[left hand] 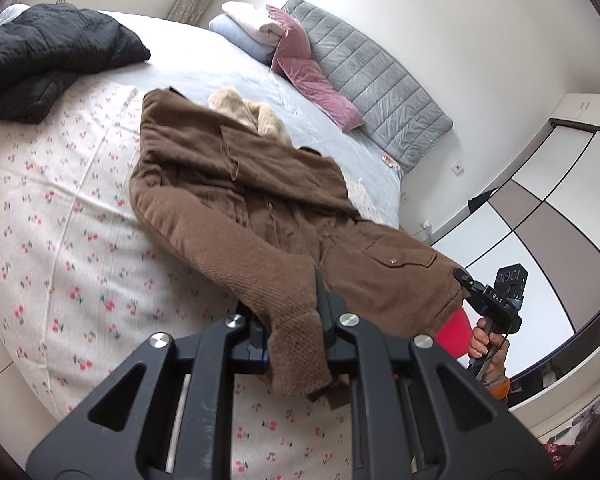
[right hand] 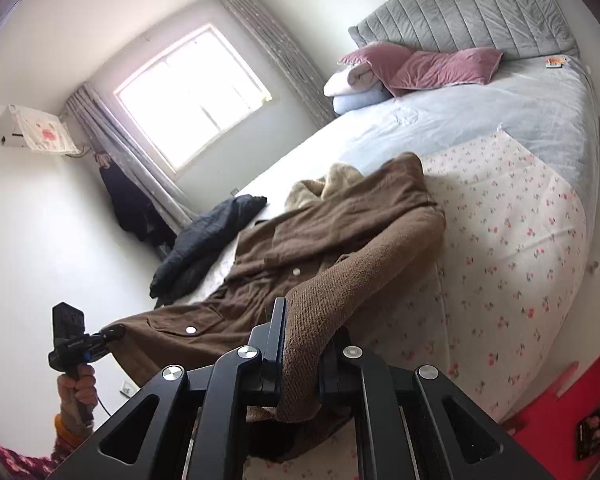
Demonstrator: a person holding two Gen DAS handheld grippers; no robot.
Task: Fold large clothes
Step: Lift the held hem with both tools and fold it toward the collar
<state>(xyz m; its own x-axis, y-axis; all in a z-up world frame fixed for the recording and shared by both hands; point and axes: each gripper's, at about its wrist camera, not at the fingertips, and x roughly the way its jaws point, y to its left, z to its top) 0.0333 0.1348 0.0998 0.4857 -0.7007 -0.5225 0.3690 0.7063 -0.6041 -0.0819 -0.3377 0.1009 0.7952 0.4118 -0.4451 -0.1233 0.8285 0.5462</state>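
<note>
Where the brown coat (left hand: 260,208) hangs off the bed (left hand: 52,216), its bottom edge is hidden behind both tools. Each one pinches a knit sleeve cuff tight: the left gripper (left hand: 296,340) and the right gripper (right hand: 300,356). Its long side runs from the cuffs up toward 11 o'clock, furry hood (left hand: 248,112) farthest.

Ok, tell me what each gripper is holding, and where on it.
Both are shut on the brown coat: the left gripper pinches one knit sleeve end, the right gripper the other, each beside a bottom hem corner.
</note>
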